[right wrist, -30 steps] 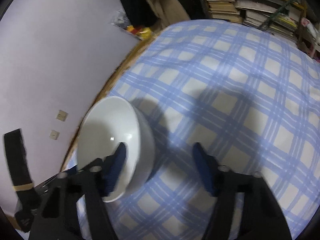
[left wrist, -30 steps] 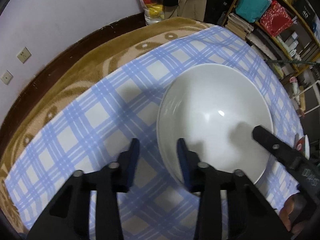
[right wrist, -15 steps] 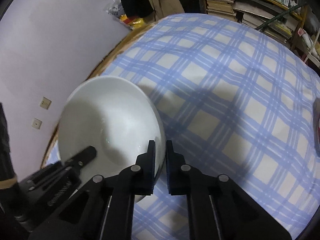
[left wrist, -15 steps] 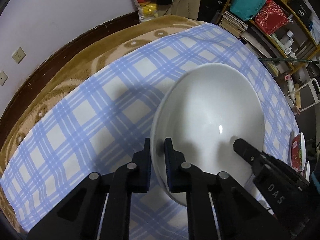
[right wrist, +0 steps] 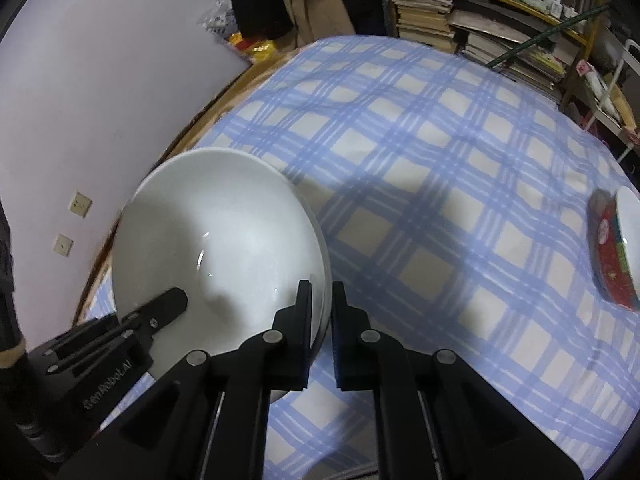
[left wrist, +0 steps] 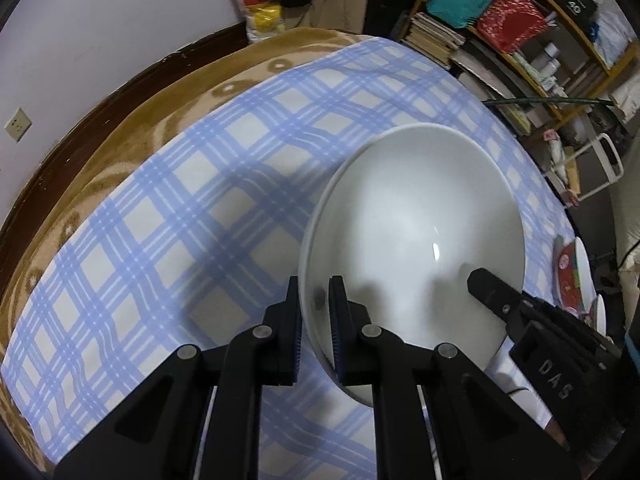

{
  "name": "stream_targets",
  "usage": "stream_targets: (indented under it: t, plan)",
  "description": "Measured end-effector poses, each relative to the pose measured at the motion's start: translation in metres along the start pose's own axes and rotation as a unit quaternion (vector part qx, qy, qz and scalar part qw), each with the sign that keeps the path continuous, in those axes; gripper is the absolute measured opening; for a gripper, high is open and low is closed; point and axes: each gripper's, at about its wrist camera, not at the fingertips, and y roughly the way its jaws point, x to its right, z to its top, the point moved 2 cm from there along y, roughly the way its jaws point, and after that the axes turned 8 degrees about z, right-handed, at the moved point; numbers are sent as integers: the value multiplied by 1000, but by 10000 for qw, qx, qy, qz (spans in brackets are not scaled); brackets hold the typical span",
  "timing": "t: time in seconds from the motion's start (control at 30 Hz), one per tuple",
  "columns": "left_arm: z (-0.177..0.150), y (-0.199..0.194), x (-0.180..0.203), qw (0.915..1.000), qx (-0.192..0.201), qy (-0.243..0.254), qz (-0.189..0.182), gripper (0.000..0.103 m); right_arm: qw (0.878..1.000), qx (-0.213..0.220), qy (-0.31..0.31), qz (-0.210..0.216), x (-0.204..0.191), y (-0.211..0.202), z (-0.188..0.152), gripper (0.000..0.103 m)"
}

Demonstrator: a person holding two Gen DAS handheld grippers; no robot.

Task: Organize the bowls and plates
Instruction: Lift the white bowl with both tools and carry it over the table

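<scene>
A large white bowl [left wrist: 416, 216] is held tilted above the blue plaid tablecloth [left wrist: 200, 216]. My left gripper [left wrist: 314, 304] is shut on the bowl's left rim. My right gripper [right wrist: 320, 308] is shut on the bowl's right rim; the bowl also shows in the right wrist view [right wrist: 216, 240]. The right gripper shows in the left wrist view [left wrist: 504, 300] at the bowl's far rim, and the left gripper shows in the right wrist view [right wrist: 160, 312]. A red patterned bowl [right wrist: 612, 256] with a white inside stands at the table's right, also in the left wrist view [left wrist: 570, 276].
A brown blanket [left wrist: 120, 136] lies under the cloth at the table's far left edge by a white wall [left wrist: 100, 20]. Shelves with books and boxes [left wrist: 500, 32] stand behind the table. A white rail [left wrist: 604, 172] is at the right.
Both grippers closed on the bowl's opposite rims. The bowl has risen off the cloth, tilted, and moved to the right. The red bowl has come into view.
</scene>
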Motion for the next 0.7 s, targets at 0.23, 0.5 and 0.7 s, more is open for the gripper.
stream_targets:
  t: [0.23, 0.5, 0.7]
  plan:
    - [-1, -14, 18, 9993, 109, 135, -336, 12, 9998, 166, -39, -57, 12, -30, 2, 11]
    - [-6, -17, 43, 9984, 134, 273, -482, 12, 9996, 192, -74, -200, 33, -43, -5, 11]
    - [-12, -7, 72, 9972, 37, 497, -559, 12, 9994, 218, 153, -243, 62, -51, -12, 11]
